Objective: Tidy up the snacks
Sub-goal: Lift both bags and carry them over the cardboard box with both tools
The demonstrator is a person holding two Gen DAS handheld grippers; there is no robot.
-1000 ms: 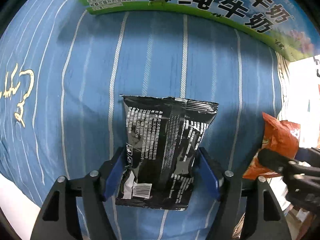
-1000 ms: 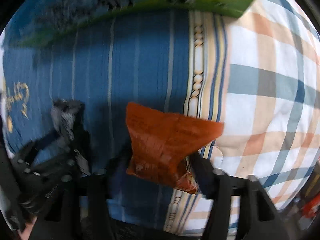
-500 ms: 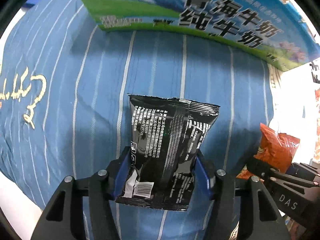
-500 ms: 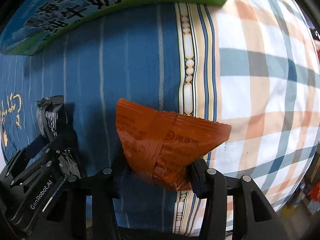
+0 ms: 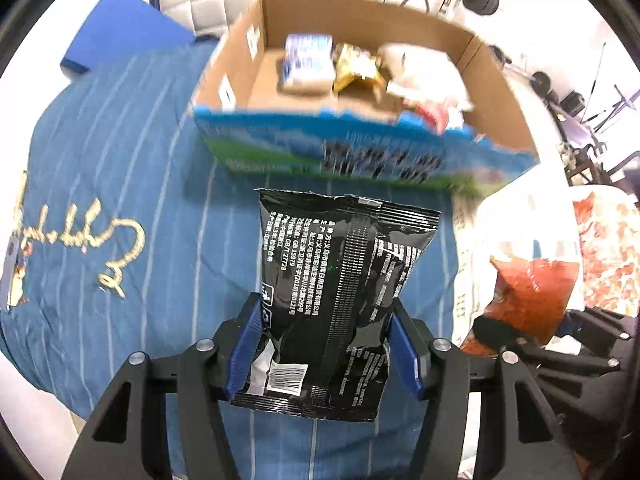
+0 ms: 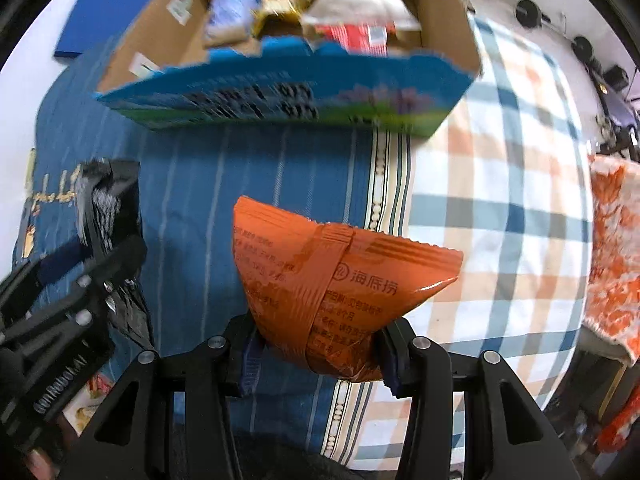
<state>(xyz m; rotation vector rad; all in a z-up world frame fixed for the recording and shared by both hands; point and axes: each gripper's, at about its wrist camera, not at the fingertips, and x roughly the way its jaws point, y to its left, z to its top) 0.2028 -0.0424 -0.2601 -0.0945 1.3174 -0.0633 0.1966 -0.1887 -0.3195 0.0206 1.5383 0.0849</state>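
Now lifted clear of the blue striped bedcover [image 5: 120,168]: black foil snack packet [image 5: 340,300] clenched in left gripper [image 5: 326,354], orange crinkled snack pouch [image 6: 332,280] in right gripper [image 6: 316,354]. Ready to carry to the open cardboard box [image 5: 492,96] on the far side.

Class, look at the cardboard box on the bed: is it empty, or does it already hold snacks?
Not empty. The open-topped cardboard box already holds several packets against its far wall, while bare cardboard floor shows nearer its front.

Black plastic left gripper [image 5: 326,344] with blue pads [image 5: 245,350], silver screws and triangular cut-outs. Same build on right gripper [image 6: 316,346]. White lettering along the neighbouring gripper's side.
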